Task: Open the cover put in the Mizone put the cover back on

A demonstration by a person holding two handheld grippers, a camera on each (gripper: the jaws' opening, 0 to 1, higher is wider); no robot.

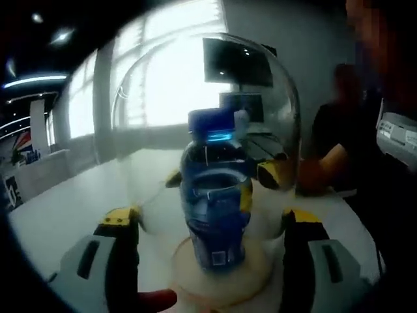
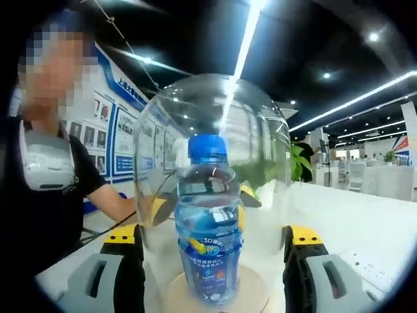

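A blue Mizone bottle (image 1: 216, 208) (image 2: 210, 241) with a blue cap stands upright on a round pale base (image 1: 254, 277) (image 2: 257, 287) on the white table. A clear glass dome cover (image 1: 163, 98) (image 2: 260, 130) sits over the bottle; whether its rim touches the base I cannot tell. My left gripper (image 1: 210, 218) has its yellow-tipped jaws pressed against the dome's two sides. My right gripper (image 2: 212, 238) clasps the dome the same way from the opposite side. Through the glass each view shows the other gripper's yellow fingertips (image 1: 273, 173) (image 2: 156, 208).
The white table (image 1: 58, 215) (image 2: 352, 222) spreads around the base. A person in dark clothes (image 1: 345, 150) (image 2: 52, 195) is close to the table beside the dome, forearm resting at its edge. Wall posters (image 2: 124, 150) and a plant (image 2: 300, 163) lie beyond.
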